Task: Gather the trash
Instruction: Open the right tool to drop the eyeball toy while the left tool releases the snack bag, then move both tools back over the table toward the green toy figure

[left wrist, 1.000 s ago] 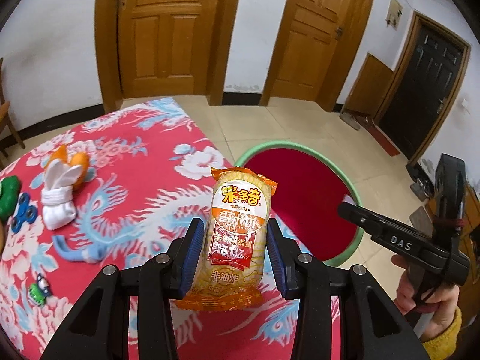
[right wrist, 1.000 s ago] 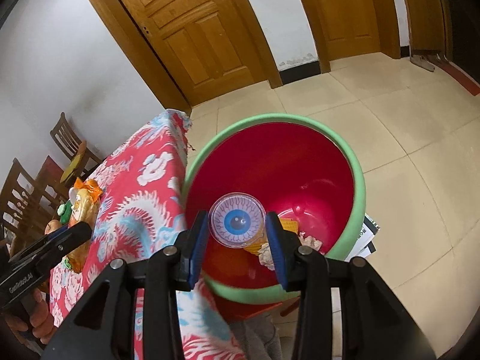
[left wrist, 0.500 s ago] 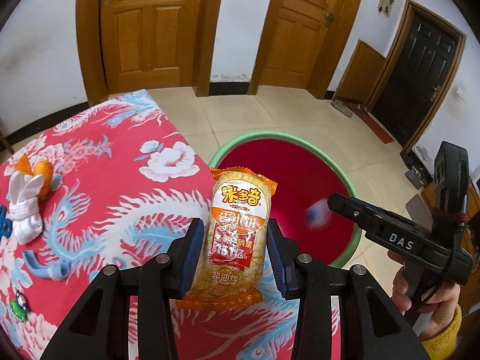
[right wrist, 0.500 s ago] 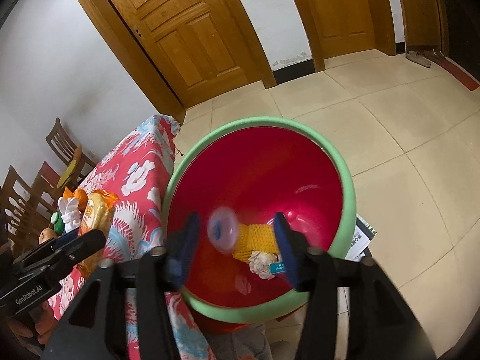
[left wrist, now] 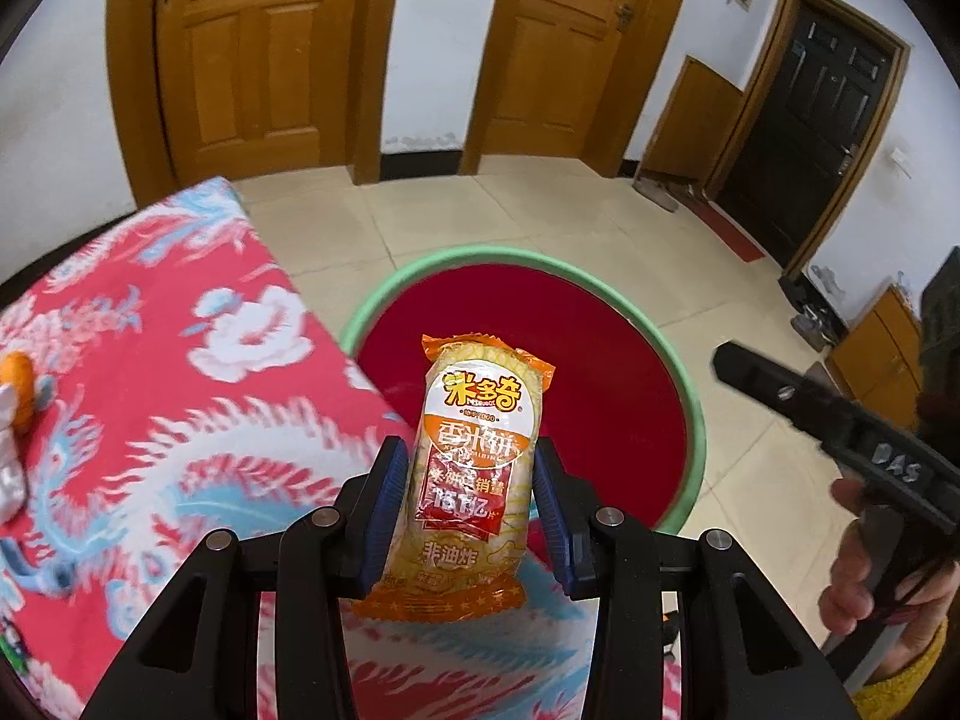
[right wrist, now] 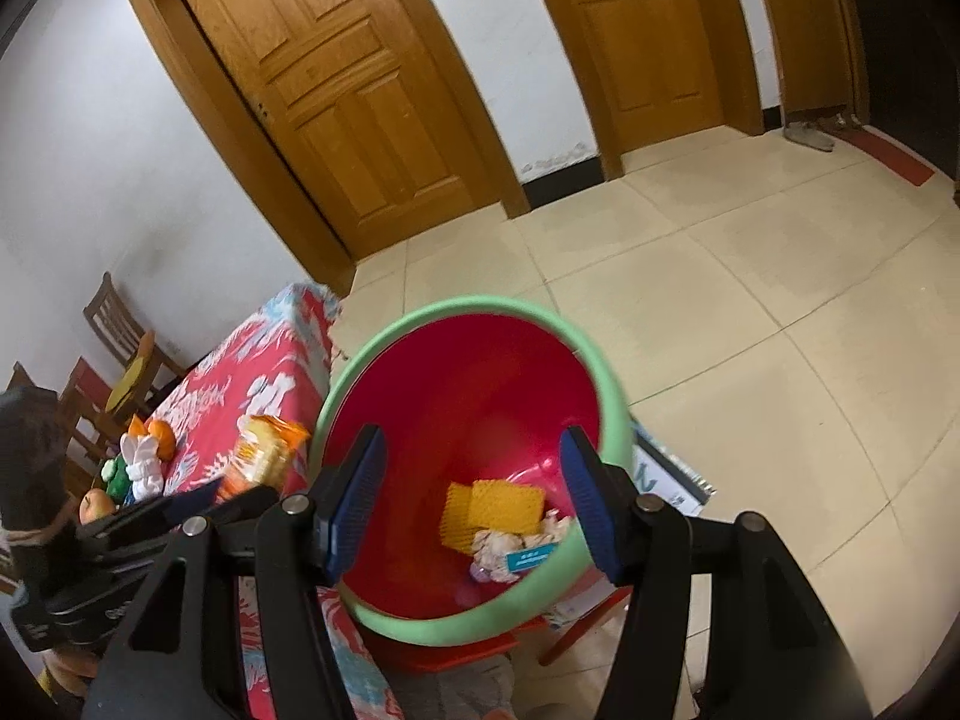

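Observation:
My left gripper [left wrist: 468, 459] is shut on a yellow-and-orange rice cracker packet [left wrist: 480, 414], held upright at the table's edge with its top over the bin. The bin [left wrist: 498, 255] is red inside with a green rim. My right gripper [right wrist: 471, 444] hangs over the bin [right wrist: 456, 306] with its blue pads wide apart and nothing between them. At the bottom of the bin lie a yellow foam net [right wrist: 492, 507] and crumpled paper [right wrist: 510, 543]. The right wrist view shows the packet [right wrist: 264, 456] left of the bin. In the left wrist view the right gripper [left wrist: 840, 420] reaches in from the right.
The table [left wrist: 150, 390] under a red floral cloth lies left of the bin. On it are a white and orange plush toy [right wrist: 144, 456] and an apple [right wrist: 96, 504]. Wooden chairs [right wrist: 114, 324] stand behind. The bin rests on a red stool [right wrist: 456, 654]; tiled floor spreads to its right.
The right jaws opened and the round eye-printed disc fell from them into the bin. The left gripper carried the packet rightward from over the table to the bin's edge.

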`<state>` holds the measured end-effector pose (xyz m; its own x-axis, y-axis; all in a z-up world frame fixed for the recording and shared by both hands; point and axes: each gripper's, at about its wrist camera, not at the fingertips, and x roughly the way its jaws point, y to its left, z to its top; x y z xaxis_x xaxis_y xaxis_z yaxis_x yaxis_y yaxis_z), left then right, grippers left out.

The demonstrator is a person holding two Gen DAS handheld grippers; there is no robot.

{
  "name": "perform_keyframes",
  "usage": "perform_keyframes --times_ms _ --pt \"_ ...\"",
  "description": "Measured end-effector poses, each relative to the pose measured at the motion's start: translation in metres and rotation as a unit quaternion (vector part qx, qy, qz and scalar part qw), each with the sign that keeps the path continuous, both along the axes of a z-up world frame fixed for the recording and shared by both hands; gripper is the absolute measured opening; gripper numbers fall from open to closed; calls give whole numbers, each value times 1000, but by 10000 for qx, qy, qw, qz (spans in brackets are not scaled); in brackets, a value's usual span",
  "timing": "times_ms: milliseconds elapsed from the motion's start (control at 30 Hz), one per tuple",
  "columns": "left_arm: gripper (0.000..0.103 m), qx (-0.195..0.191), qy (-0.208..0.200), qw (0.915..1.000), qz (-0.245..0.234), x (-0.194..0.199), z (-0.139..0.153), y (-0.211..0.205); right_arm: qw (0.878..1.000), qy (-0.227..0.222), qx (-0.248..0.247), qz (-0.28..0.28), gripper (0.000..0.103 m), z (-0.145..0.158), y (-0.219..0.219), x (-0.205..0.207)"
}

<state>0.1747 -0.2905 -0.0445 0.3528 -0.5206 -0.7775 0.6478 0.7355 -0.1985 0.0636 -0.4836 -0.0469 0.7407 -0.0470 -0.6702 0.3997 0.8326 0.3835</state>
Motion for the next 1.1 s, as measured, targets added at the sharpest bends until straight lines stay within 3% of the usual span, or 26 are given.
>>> perform_keyframes --times_ms 300,500,567,633,1100 --pt "43 -37 213 9994 -269 4 -10 -24 9998 0 -23 -187 61 0 -10 -12" --pt "45 196 8 9993 -312 2 -13 -33 9998 22 26 -185 61 -4 -10 -10" --pt "53 201 6 9993 -305 3 -15 -34 9998 20 33 -189 61 -4 -10 -10" --pt "68 100 63 9995 -289 3 -16 -33 9998 20 37 -195 61 -4 -10 -10" --pt "69 -42 -22 9998 -169 -6 -5 -15 9999 -24 20 -157 61 1 -4 -17"
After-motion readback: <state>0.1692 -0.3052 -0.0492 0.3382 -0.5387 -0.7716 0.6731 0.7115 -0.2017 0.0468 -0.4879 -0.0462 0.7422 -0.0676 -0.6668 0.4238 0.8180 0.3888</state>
